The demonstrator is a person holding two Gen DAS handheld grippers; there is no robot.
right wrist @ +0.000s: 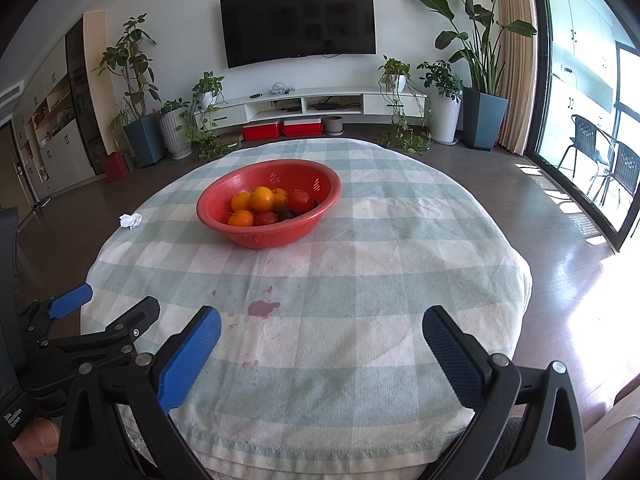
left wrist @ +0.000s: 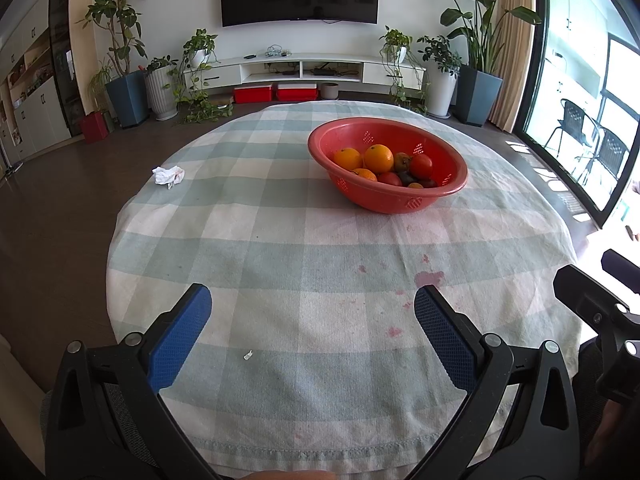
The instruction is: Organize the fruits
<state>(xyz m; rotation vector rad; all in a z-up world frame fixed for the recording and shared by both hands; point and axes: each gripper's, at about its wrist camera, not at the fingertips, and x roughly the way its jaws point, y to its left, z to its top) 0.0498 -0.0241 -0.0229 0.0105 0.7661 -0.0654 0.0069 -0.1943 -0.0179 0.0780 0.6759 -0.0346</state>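
Both released: left gripper (left wrist: 313, 334), right gripper (right wrist: 321, 344) | reach 12 o'clock over checked-cloth worktop (right wrist: 360, 280) | pinch top round orange fruit (right wrist: 262, 199) in red perforated plastic bowl (right wrist: 224, 210), gently.

left claw (left wrist: 312, 304) spread, right claw (right wrist: 322, 326) spread

Only readable txt: white print "Data Acquisition System" on black device housing (right wrist: 12, 416), bottom-left corner of right wrist view, left of & below the left gripper (right wrist: 104, 304) seen there. TV (right wrist: 300, 20), red boxes (right wrist: 282, 129): no legible marks. Left wrist view: nothing readable.
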